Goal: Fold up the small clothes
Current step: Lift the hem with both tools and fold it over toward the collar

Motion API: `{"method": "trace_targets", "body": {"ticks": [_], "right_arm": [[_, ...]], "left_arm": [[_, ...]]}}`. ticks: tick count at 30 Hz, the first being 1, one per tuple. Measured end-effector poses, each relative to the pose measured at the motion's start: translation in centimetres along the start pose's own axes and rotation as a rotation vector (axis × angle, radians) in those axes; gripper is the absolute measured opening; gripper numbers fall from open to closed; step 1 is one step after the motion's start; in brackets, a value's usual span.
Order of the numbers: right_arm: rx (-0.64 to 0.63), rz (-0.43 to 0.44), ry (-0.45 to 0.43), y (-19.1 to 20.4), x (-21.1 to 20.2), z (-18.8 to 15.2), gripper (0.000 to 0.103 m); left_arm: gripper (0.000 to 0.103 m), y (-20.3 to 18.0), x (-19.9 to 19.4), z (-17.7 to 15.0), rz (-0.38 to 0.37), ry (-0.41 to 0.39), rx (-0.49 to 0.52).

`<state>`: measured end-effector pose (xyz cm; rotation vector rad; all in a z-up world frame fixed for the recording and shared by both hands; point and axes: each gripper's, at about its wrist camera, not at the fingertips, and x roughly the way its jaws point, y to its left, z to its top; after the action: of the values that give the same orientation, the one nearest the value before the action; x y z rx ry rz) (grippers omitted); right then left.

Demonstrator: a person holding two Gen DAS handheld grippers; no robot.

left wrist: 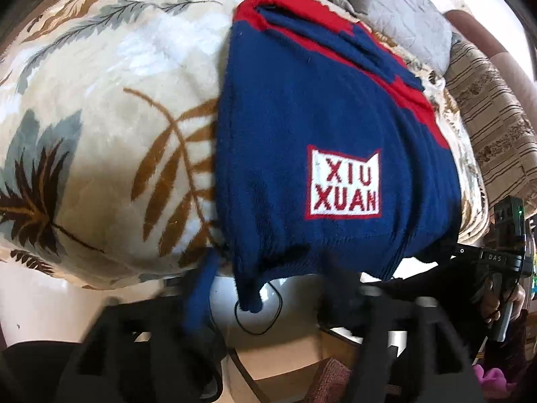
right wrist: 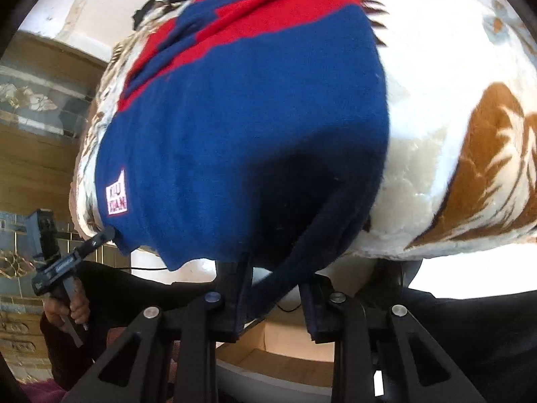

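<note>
Lying across a cream plush blanket printed with brown and grey leaves [left wrist: 110, 107] is a navy-blue knitted sweater with red bands at its far end [left wrist: 322, 107], and its near hem is hanging over the blanket's edge toward both cameras. Showing plainly on the navy front is a white woven label with red lettering reading XIU XUAN [left wrist: 344, 183]; from the right wrist view the same label is sitting small at the sweater's left edge [right wrist: 117, 198]. Down at the bottom of the left wrist view, the left gripper [left wrist: 268, 319] is hanging under the hem with its black fingers [left wrist: 154, 346] standing well apart, and a loose navy strip of the knit is dangling down beside the left one; whether that jaw is pinching any cloth I cannot tell, as the picture is blurring there. Over on the other side, the right gripper [right wrist: 273, 305] is holding its two fingers a little apart, with a dark fold of the sweater's hem drooping into the gap between them, though whether they are truly clamping it I cannot tell. Peeking out behind the sweater's far right corner is a grey crinkled pillow [left wrist: 399, 10], resting against a brown striped patterned cushion [left wrist: 493, 117].
</note>
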<state>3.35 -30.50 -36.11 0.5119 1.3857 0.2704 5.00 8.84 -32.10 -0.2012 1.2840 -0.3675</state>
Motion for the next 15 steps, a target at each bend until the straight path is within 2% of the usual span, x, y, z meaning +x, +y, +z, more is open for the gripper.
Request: {"method": "trace_targets", "body": {"ticks": [2, 3, 4, 5, 6, 7, 8, 10, 11, 13, 15], "right_arm": [[0.047, 0.021, 0.018, -0.6, 0.6, 0.4, 0.034], [0.058, 0.029, 0.02, -0.6, 0.6, 0.5, 0.042], [0.074, 0.041, 0.021, -0.7, 0.8, 0.6, 0.061], [0.085, 0.054, 0.011, -0.8, 0.9, 0.6, 0.066], [0.086, 0.066, -0.006, -0.9, 0.9, 0.6, 0.066], [0.066, 0.08, -0.024, -0.9, 0.8, 0.6, 0.063], [0.047, 0.081, -0.035, -0.7, 0.7, 0.6, 0.059], [0.036, 0.056, -0.033, -0.8, 0.6, 0.7, 0.033], [0.03, 0.056, -0.03, -0.7, 0.5, 0.6, 0.03], [-0.003, 0.047, -0.037, -0.2, -0.2, 0.4, 0.016], [-0.051, 0.051, -0.052, 0.9, -1.3, 0.1, 0.014]], "left_arm": [[0.069, -0.2, 0.3, 0.1, 0.005, 0.015, 0.01], [0.069, -0.3, 0.6, 0.2, 0.011, 0.022, 0.01], [0.069, -0.2, 0.9, 0.2, 0.023, 0.031, 0.001], [0.068, 0.1, 1.2, 0.2, 0.031, 0.042, -0.015], [0.056, 0.4, 1.3, 0.2, 0.021, 0.047, -0.032], [0.028, 0.4, 1.5, 0.3, 0.001, 0.052, -0.041], [0.017, 0.5, 1.6, 0.4, -0.022, 0.058, -0.049], [0.011, 0.4, 1.6, 0.4, -0.028, 0.051, -0.046], [0.009, 0.3, 1.5, 0.4, -0.029, 0.047, -0.037], [0.006, 0.0, 1.1, 0.4, -0.038, 0.032, -0.024], [0.005, -0.1, 0.4, 0.4, -0.078, 0.016, -0.021]]}}
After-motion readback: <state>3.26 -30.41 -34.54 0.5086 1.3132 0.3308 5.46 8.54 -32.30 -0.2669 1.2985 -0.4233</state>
